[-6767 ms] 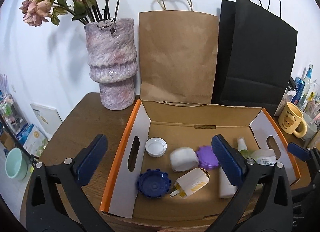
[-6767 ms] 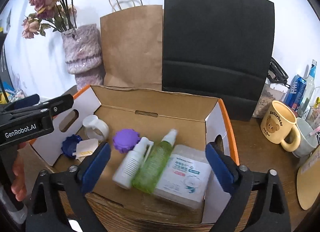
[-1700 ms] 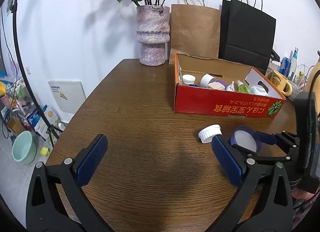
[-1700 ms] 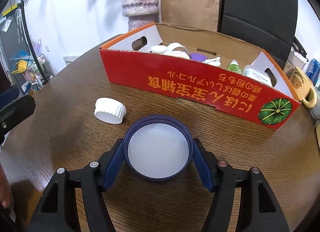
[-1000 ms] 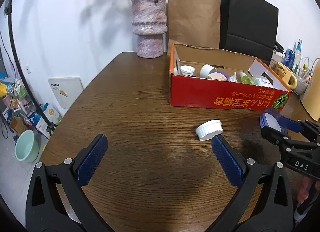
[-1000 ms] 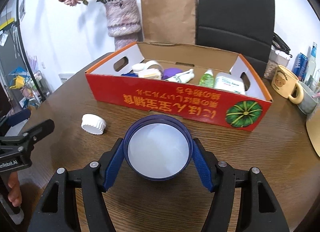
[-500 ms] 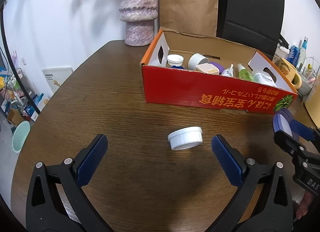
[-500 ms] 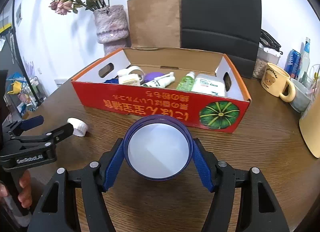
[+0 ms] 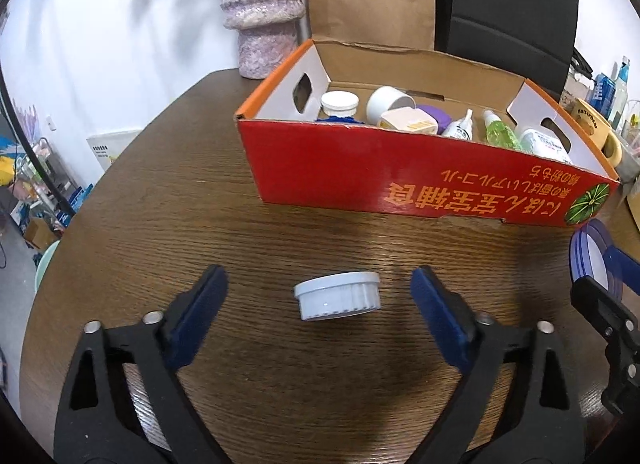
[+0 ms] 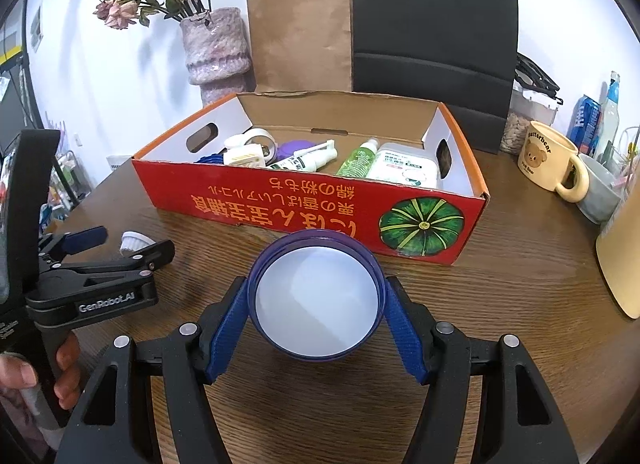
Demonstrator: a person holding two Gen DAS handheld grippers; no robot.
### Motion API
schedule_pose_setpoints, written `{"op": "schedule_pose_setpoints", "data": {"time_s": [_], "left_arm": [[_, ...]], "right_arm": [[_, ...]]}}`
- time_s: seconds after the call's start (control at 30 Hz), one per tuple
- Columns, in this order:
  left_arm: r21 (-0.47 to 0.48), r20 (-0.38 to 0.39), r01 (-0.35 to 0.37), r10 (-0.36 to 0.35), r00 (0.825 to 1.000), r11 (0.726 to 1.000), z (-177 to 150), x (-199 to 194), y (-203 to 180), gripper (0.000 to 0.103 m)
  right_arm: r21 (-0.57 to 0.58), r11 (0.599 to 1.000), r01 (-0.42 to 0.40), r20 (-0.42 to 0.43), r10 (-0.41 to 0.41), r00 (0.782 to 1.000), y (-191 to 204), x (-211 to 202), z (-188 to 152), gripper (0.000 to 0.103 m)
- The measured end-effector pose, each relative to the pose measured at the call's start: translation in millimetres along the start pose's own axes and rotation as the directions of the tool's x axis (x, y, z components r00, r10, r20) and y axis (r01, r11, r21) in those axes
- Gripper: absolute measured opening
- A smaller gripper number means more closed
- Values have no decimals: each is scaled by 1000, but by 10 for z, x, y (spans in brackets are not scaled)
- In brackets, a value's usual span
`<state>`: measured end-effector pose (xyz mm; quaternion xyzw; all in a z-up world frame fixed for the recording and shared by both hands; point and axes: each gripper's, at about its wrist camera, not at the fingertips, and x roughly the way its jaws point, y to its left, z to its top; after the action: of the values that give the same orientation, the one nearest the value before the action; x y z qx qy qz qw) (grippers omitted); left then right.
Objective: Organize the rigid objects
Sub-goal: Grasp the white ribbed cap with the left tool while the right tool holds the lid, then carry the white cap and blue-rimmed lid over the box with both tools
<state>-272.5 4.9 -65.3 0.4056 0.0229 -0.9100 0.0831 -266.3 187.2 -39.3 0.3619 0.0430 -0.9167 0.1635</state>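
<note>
Both wrist views look steeply down, close, sharing the red box [image 9: 420, 188].

A white ribbed lid [image 9: 337, 295] lies flat on the table, near a red box [image 9: 420, 180]; a blue-rimmed lid [image 10: 317, 298] is held tilted.

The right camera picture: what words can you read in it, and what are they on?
"GenRobot.AI": on the left gripper.
"Butterbear": on the mug; the smaller words under its bear are too blurred.
Orange writing, upside down, on the red box: not readable to me.
Labels on the bottles in the box: too small.
</note>
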Motion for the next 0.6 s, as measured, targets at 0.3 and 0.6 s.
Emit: {"op": "schedule_pose_setpoints", "data": {"time_s": [0.3,0.6], "left_arm": [[0,-24,47,-47,999,999,-7,41,-32,37],[18,58,47,-48,997,999,-25,-163,-32,37]], "right_arm": [[-8,1000,-4,0,4,1000,23,6,-14,71],[-14,1000,-9,34,9,999,39,-76,-7,71]]}}
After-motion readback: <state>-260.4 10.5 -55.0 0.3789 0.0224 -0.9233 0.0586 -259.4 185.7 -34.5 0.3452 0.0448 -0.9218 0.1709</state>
